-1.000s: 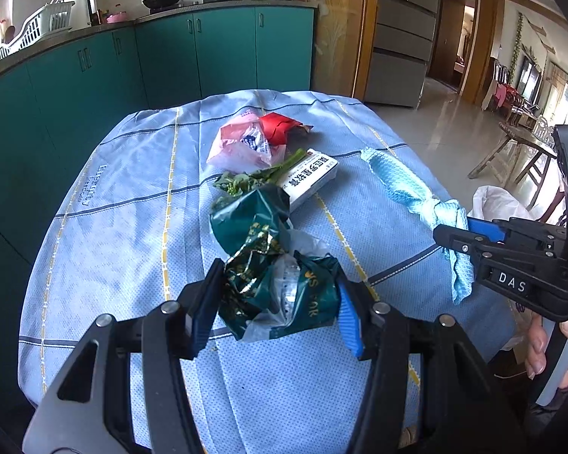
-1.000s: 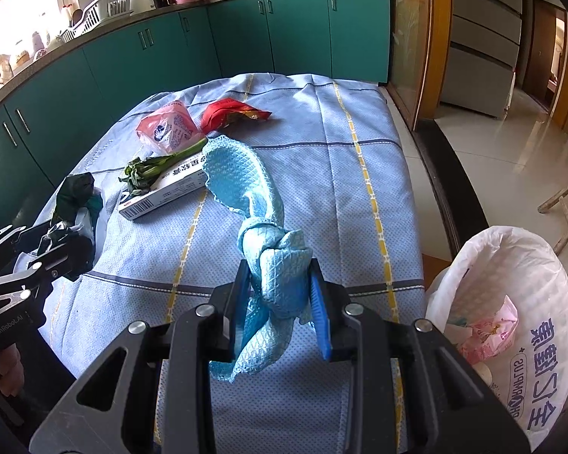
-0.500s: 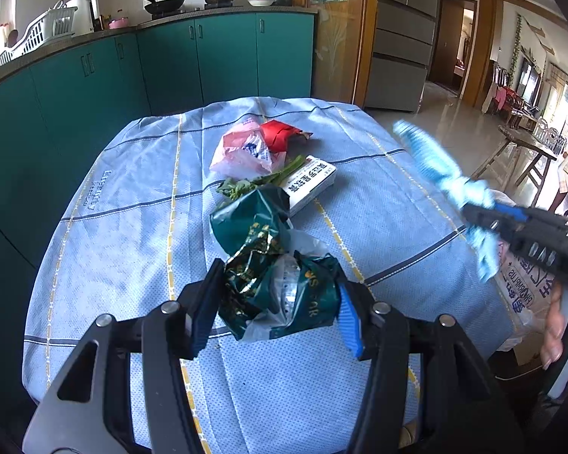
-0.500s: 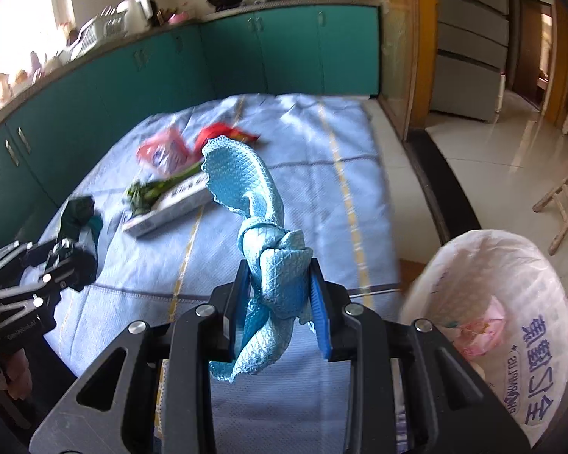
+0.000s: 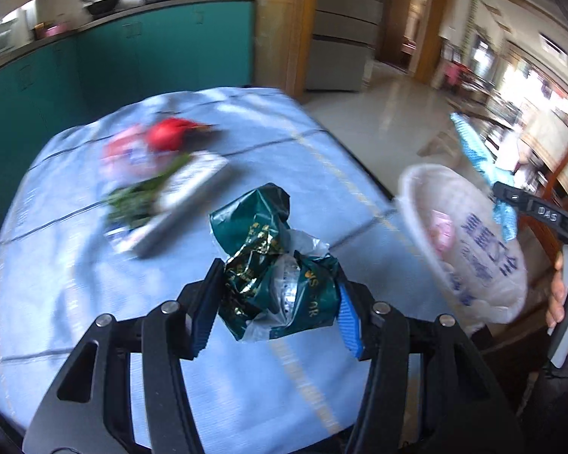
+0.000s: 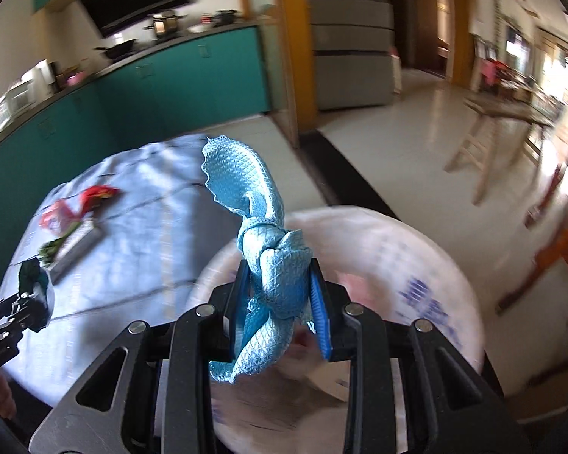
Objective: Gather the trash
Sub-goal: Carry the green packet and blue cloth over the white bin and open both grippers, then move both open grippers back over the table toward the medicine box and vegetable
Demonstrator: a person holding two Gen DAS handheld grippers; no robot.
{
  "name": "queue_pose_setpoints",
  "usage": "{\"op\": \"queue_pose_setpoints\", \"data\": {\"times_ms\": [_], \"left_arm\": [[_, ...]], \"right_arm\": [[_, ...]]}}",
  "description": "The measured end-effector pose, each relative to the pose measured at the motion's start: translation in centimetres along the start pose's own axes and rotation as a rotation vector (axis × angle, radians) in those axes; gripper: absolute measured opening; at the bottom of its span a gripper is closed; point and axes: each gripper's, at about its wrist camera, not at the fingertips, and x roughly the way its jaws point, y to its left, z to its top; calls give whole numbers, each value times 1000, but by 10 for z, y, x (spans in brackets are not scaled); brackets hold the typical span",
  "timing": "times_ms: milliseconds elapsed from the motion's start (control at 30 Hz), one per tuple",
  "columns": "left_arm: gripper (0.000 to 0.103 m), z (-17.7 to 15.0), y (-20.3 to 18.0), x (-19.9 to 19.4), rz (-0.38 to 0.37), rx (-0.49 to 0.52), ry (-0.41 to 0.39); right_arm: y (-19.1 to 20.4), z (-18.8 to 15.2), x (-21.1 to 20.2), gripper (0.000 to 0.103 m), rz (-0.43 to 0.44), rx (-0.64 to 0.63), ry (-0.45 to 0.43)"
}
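Beside the table (image 5: 75,302) with its blue cloth stands a white trash bag (image 6: 416,265), its mouth wide. Above the bag, the right gripper (image 6: 278,302) is squeezed tight on a knotted blue rag (image 6: 272,261). Over the table, the left gripper (image 5: 276,302) pinches a crumpled green wrapper (image 5: 261,253).

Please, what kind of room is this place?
Most likely a home kitchen with a dining area: teal cabinets under a counter with a pot and a pan, and a table under a blue cloth.
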Motion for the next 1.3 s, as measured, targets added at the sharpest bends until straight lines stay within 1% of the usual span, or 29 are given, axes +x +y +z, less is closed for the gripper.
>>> {"op": "queue_pose_setpoints", "data": {"times_ms": [100,267,333,367,400,500,533,567,600,667,800,867,900,933,1000,1033,1067,1100,1133,1233,1300], "left_arm": [[55,9,-34,12,-71,70,8],[55,25,-89,30,-172,164,22],[55,28,-108,36,-213,193,24],[55,29,-116,40,-240,202,28],[55,29,-124,42,-265,208,33],[58,28,-146,55,-350,226,63],[68,27,-151,56,-386,223,68],[85,25,-155,57,-408,221,76],[90,24,-157,58,-412,214,76],[91,20,-156,58,-397,198,54],[93,17,-138,56,-330,154,61],[94,14,-119,47,-263,103,33],[95,11,-110,41,-209,74,13],[96,7,-100,35,-137,40,-10],[96,0,-82,27,-24,-21,-36],[96,-4,-76,24,5,-45,-38],[96,-9,-67,21,28,-72,-31],[96,-12,-61,19,36,-83,-25],[96,-16,-55,17,45,-87,-19],[96,-24,-39,8,104,-87,-28],[96,-27,-28,4,117,-98,-32]], "right_arm": [[-27,-13,0,31,-46,47,26],[-47,-29,7,33,-90,55,73],[-53,-32,5,46,-92,67,68],[-56,-33,4,63,-101,75,60],[-58,-33,1,73,-119,84,41],[-64,-30,-5,73,-129,92,15],[-66,-30,-5,74,-134,95,12],[-69,-30,-6,75,-143,98,10],[-71,-30,-7,76,-149,101,8],[-74,-30,-9,78,-157,110,9],[-79,-32,-7,80,-166,123,13],[-79,-30,-1,80,-160,134,24],[-78,-29,1,80,-157,137,28],[-76,-27,3,80,-151,137,32],[-67,-22,6,80,-136,118,34],[-61,-19,8,80,-130,105,33],[-56,-16,9,80,-124,95,31],[-47,-12,11,80,-108,81,28],[-39,-9,12,81,-93,68,25],[-16,-3,13,83,-62,22,16],[0,1,14,85,-51,-10,13]]}}
